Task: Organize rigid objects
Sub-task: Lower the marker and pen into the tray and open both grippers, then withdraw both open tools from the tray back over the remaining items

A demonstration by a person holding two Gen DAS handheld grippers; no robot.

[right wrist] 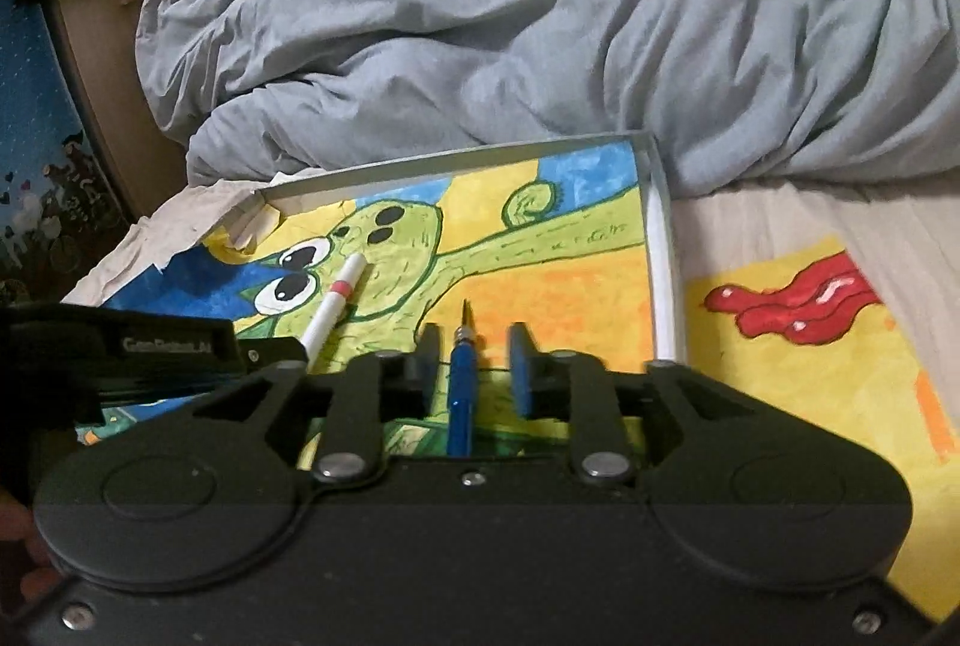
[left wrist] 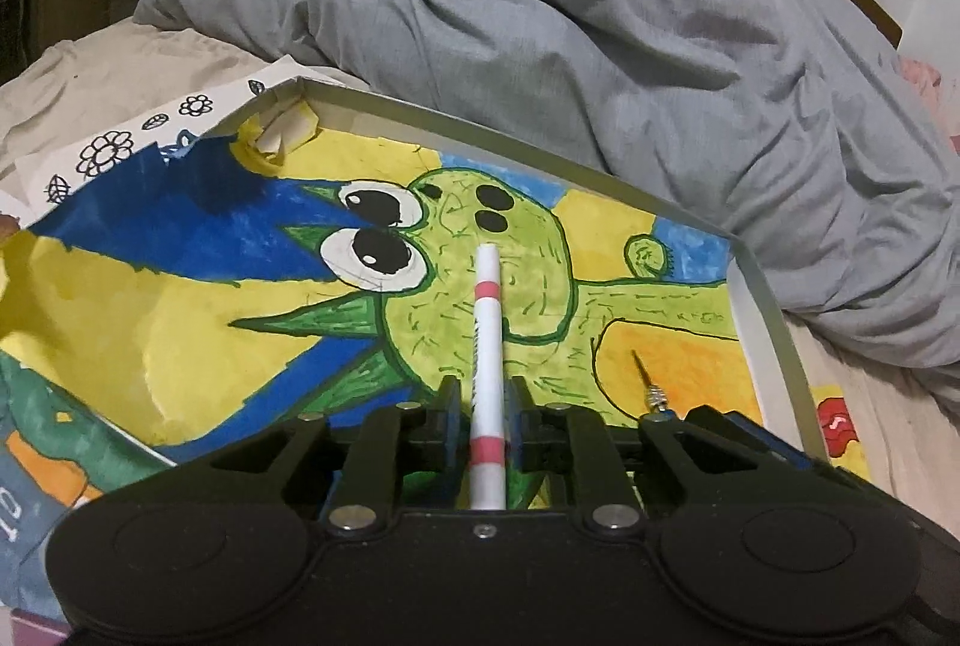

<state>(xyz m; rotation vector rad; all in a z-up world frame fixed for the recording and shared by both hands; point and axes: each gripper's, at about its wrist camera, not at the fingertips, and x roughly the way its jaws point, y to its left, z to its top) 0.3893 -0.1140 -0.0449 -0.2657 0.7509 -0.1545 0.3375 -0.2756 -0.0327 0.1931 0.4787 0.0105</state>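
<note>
I am at the putting-down step: both pens hang over the shallow box (right wrist: 660, 250) that sits on the bed, with the painted green creature drawing (left wrist: 480, 250) lying as its floor.

My left hand-held gripper (left wrist: 485, 394) has the white pen with pink bands (left wrist: 487, 346) between its pads. The pen runs forward along the fingers and its far end points out over the creature's face. The pads sit just beside the barrel on both sides; I cannot tell for sure whether they press on it or have just let go, since the gap looks hairline at most.

My right hand-held gripper (right wrist: 474, 346) is released: its blue pads stand apart with clear space on either side of the blue pen with the metal tip (right wrist: 461, 388), which lies between them pointing ahead over the orange part of the drawing. I judge that pen to be resting in the box already, or nearly so.

Next, I judge, the left jaws need to part fully so the white pen settles beside the blue one. Then both hands must back straight out along the pens' length without dragging either one, and clear the box wall near the grey duvet (right wrist: 540, 16).
</note>
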